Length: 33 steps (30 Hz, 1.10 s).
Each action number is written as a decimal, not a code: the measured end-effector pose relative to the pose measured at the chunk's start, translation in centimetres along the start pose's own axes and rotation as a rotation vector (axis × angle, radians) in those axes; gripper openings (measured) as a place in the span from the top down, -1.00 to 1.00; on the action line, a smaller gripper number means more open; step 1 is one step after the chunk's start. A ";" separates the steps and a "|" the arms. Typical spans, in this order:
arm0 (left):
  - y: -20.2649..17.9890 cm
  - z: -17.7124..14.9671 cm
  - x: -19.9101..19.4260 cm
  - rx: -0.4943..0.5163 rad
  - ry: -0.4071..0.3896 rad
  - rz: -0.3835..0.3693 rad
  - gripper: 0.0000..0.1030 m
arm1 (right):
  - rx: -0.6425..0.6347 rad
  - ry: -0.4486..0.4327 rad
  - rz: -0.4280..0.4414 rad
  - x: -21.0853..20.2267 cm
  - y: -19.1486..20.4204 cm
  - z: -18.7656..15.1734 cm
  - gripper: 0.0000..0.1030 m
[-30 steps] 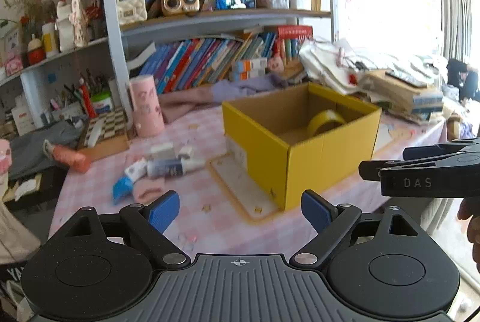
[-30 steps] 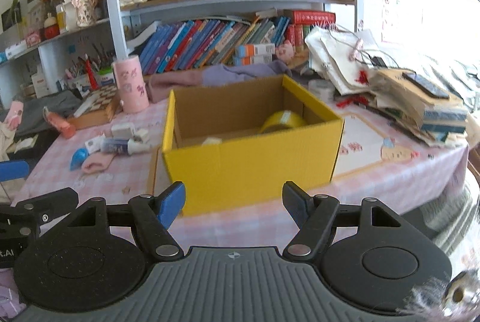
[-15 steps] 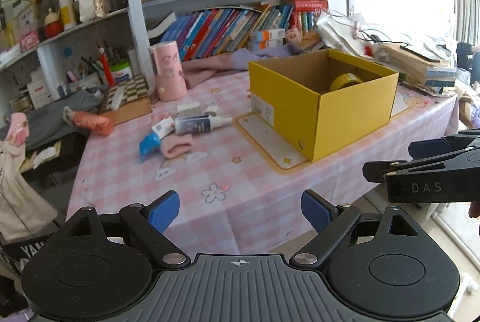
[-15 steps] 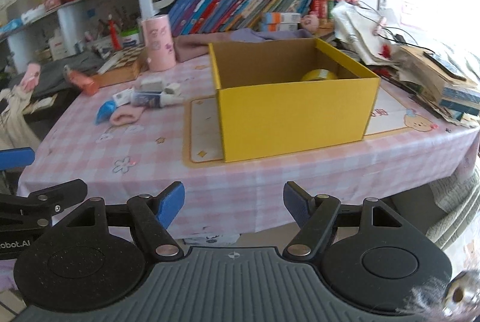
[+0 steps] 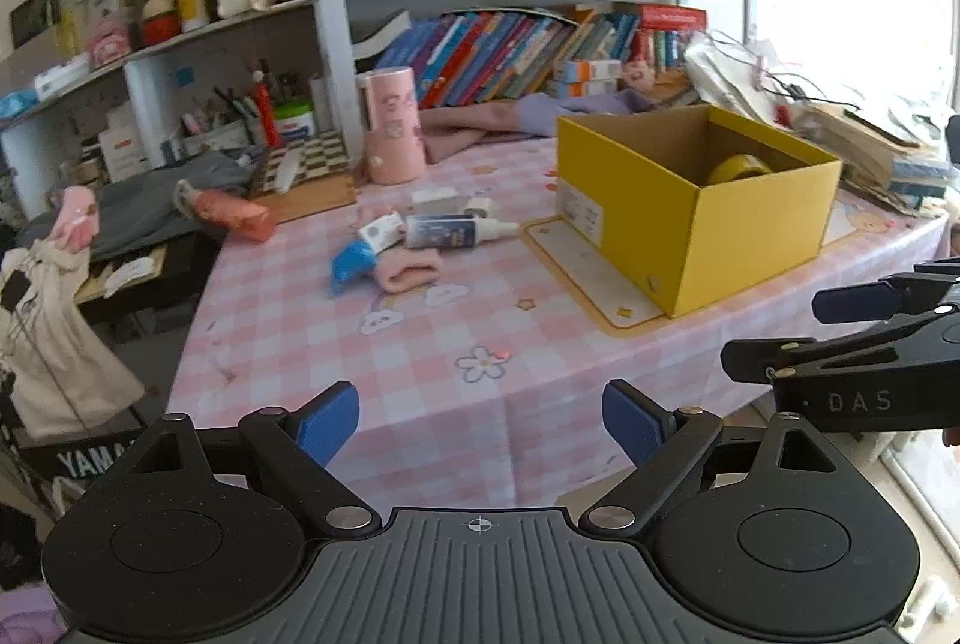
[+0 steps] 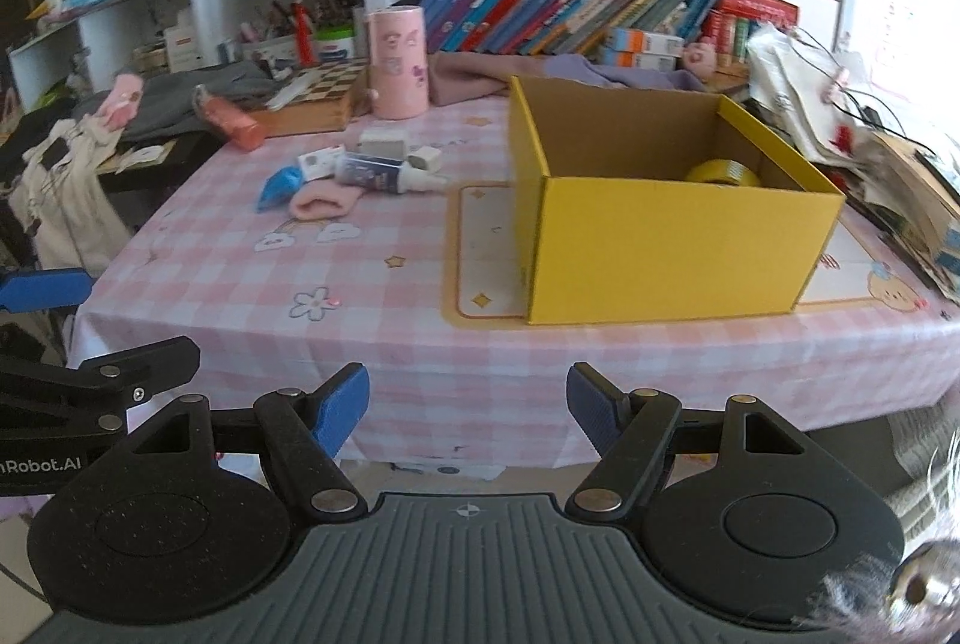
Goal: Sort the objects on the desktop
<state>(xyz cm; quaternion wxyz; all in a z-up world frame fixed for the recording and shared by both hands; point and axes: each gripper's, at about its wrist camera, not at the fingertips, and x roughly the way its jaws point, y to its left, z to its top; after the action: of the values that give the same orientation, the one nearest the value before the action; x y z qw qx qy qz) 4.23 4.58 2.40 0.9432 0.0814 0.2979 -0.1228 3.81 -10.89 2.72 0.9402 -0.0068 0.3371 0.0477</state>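
A yellow cardboard box (image 5: pixel 696 212) (image 6: pixel 672 248) stands open on the pink checked tablecloth (image 5: pixel 420 344) (image 6: pixel 372 296), with a yellow tape roll (image 5: pixel 738 167) (image 6: pixel 723 174) inside. Left of the box lies a small heap: a blue-labelled tube (image 5: pixel 447 230) (image 6: pixel 375 173), a pink sock (image 5: pixel 411 271) (image 6: pixel 324 201), a blue item (image 5: pixel 351 263) (image 6: pixel 277 185) and small white boxes (image 6: pixel 384 141). My left gripper (image 5: pixel 480 422) is open and empty, off the table's near edge. My right gripper (image 6: pixel 468 404) is also open and empty, facing the box front from below the table edge.
A pink cylinder (image 5: pixel 393 128) (image 6: pixel 397 62) stands at the back beside a chessboard box (image 6: pixel 312 95). An orange tube (image 5: pixel 231 212) lies at the left edge. Bookshelves fill the back, and stacked books and papers (image 6: pixel 900 176) crowd the right. Clothes hang off a chair at left (image 5: pixel 54 320).
Both grippers have pulled back from the table, so the box and the heap look smaller and the table's front edge has come into view. Neither jaw opening changed.
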 end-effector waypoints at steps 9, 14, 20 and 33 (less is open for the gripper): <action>1.4 -0.2 -0.5 -0.037 -0.016 0.037 -0.76 | -0.034 -0.008 0.034 0.3 1.2 0.5 -0.37; 2.5 -0.5 -0.8 -0.070 -0.012 0.064 -0.76 | -0.047 0.002 0.052 0.7 1.9 0.8 -0.37; 3.8 -0.7 -0.9 -0.102 -0.018 0.092 -0.76 | -0.101 0.006 0.087 1.2 3.6 1.1 -0.37; 4.2 -0.2 0.5 -0.096 -0.019 0.069 -0.77 | -0.132 0.007 0.079 2.3 4.5 2.1 -0.37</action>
<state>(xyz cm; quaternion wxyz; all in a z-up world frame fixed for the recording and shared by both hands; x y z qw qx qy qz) 5.72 8.56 2.29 0.9525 0.0449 0.2914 -0.0766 6.48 -6.09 2.98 0.9339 -0.0558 0.3365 0.1069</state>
